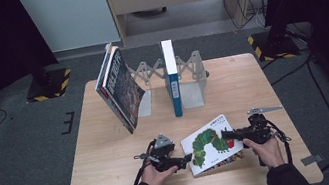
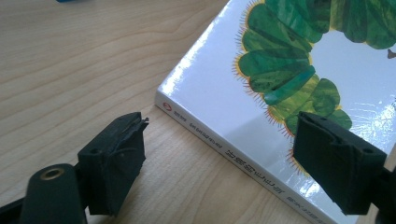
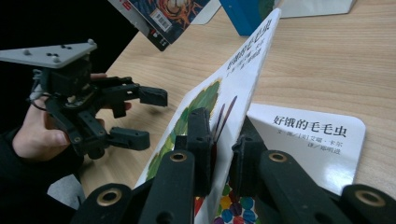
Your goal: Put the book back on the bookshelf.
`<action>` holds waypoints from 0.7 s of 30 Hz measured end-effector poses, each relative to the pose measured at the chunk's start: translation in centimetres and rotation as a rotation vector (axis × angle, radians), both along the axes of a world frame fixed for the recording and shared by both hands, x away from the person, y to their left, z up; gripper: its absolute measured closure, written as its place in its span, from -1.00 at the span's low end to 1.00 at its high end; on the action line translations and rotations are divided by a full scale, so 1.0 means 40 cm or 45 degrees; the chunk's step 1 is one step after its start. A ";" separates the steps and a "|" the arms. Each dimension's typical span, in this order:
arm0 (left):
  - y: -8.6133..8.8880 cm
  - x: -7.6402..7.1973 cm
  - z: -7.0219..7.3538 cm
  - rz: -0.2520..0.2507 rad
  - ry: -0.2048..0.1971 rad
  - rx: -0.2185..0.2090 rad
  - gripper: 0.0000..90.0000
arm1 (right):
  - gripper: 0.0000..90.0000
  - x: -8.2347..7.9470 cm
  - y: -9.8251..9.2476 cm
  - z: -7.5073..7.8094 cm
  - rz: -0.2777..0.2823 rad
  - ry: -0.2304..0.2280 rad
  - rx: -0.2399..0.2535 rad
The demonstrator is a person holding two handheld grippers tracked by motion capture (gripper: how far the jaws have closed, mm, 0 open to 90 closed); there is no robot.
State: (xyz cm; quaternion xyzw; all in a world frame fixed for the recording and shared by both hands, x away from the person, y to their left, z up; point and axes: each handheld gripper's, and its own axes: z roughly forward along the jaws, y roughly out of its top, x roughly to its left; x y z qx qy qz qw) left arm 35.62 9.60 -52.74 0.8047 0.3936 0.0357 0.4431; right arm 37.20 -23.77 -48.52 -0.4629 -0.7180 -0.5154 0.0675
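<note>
Right tongs (image 3: 219,154) pinching caterpillar book cover (image 3: 233,88)

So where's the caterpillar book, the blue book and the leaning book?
caterpillar book (image 1: 210,141), high view, on the green caterpillar on its cover.
blue book (image 1: 173,87), high view, on its spine, standing upright.
leaning book (image 1: 123,86), high view, on its dark front cover.

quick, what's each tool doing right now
Left tool: open, straddling the spine edge of the white caterpillar picture book, not gripping.
Right tool: shut on the book's front cover.
</note>
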 end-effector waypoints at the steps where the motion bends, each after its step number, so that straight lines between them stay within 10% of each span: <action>1: 0.000 0.001 -0.001 -0.004 0.007 0.000 -0.67 | 0.81 0.000 0.000 0.002 0.003 -0.001 0.009; 21: -0.016 0.010 -0.020 -0.111 0.061 -0.126 -0.76 | 0.94 -0.015 0.006 0.044 0.077 -0.170 0.091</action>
